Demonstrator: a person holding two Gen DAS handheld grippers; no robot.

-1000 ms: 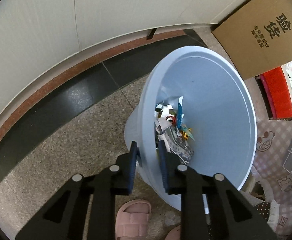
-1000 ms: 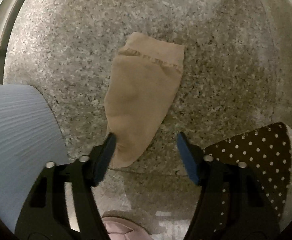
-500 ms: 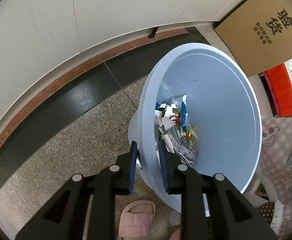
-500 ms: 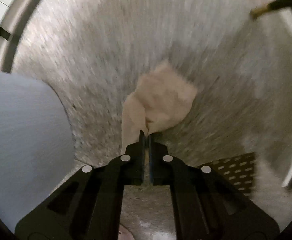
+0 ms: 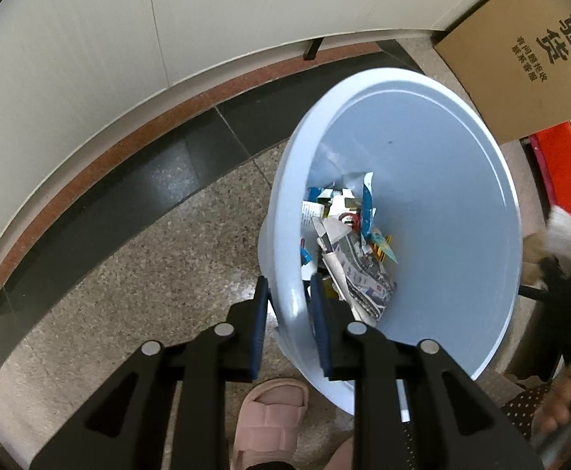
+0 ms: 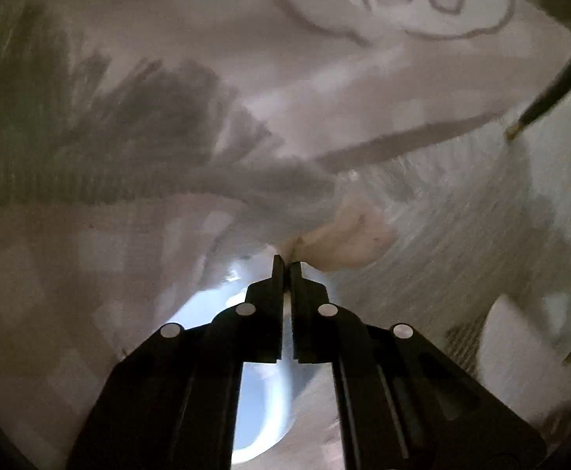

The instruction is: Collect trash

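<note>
- The rim of the pale blue round plastic bin [image 5: 422,203] is clamped between the pads of the left gripper [image 5: 285,325]; paper and wrapper scraps [image 5: 348,250] are seen at the bin's bottom.
- A crumpled beige piece of soft trash [image 6: 348,239] is pinched by one thin edge in the clenched right gripper [image 6: 285,264], beside and outside the bin's right rim.
- The trash could be lost outside the bin, since so little of it is gripped.
- The bin could be tipped if its rim is dragged sideways.

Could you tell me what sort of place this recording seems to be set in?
Probably a home interior: a speckled stone floor beside a tiled wall, a cartoon-print blanket, and a pink slipper near a blue bin.
</note>
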